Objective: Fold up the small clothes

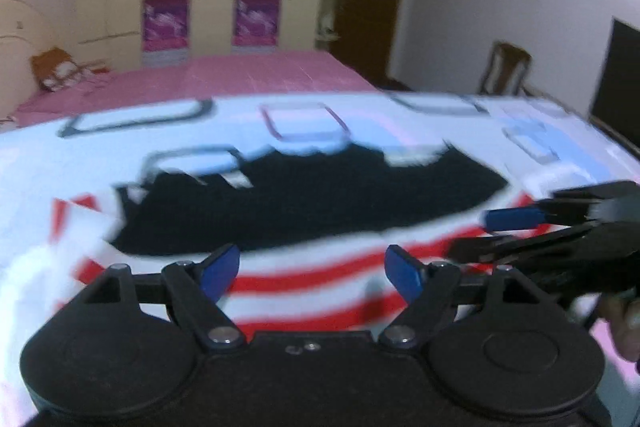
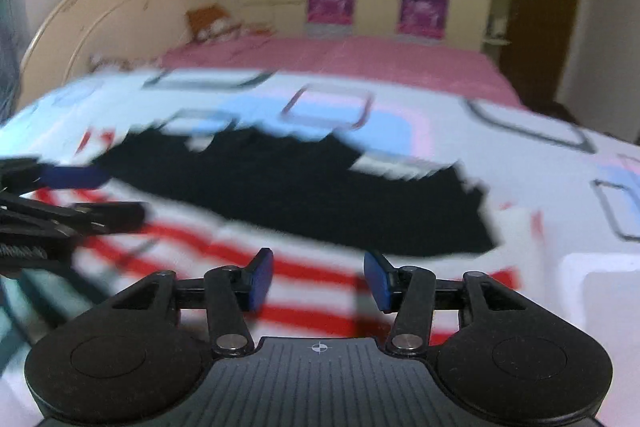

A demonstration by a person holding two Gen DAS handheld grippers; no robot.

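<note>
Garment [image 1: 304, 291] in red and white stripes with black panel [image 1: 312, 203], spread on patterned sheet [image 1: 40, 163] over pink bed [image 1: 240, 75].
Left gripper [image 1: 312, 271] and right gripper [image 2: 318, 281] poised just above, jaws parted, grasping nothing.

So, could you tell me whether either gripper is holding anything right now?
Nothing is held: the left gripper and right gripper both stand open above the striped garment.

garment [image 1: 304, 283]: red-white stripes, black panel; bedsheet [image 1: 248, 79]: pink; claw pads [image 2: 260, 279]: blue
</note>
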